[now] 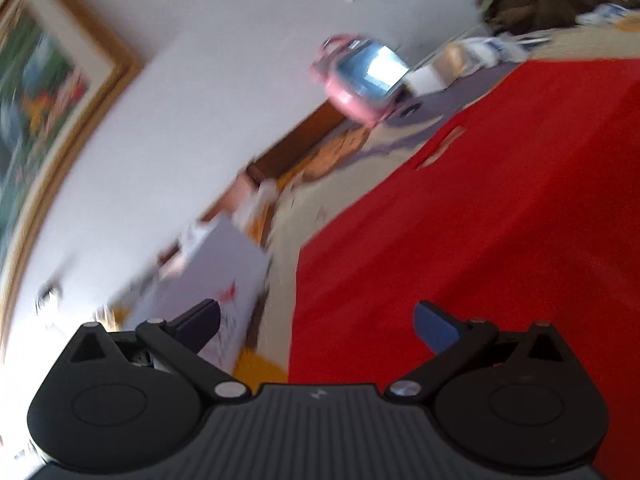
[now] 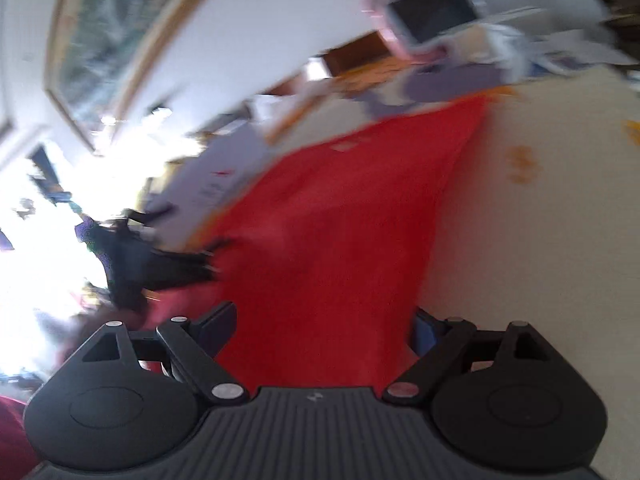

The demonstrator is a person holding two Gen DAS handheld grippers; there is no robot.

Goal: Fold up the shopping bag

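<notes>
Left gripper (image 1: 316, 326): jaws spread wide, nothing between the fingers. The near corner of the red shopping bag (image 1: 500, 216) lies below and just ahead of the gap; whether the fingers touch the fabric cannot be told.

Right gripper (image 2: 322, 330): jaws spread wide. The red shopping bag (image 2: 340, 232) runs between the two fingers, its right edge beside the right finger (image 2: 425, 330). The pads do not visibly press on the fabric.

The bag lies spread flat on a cream tablecloth (image 2: 540, 240) with orange motifs. In the left wrist view a slot-shaped handle cutout (image 1: 440, 148) shows near the bag's far edge. In the right wrist view the left gripper (image 2: 160, 260) appears as a dark blurred shape at the bag's left edge.

Beyond the bag, at the far end of the table, stands a pink-cased tablet (image 1: 364, 76), screen facing the cameras, with white packaging (image 1: 480, 52) beside it. A white box (image 1: 212, 276) sits to the left of the bag. A gilt-framed painting (image 1: 44, 92) hangs on the white wall (image 1: 200, 80). Both views are motion-blurred.
</notes>
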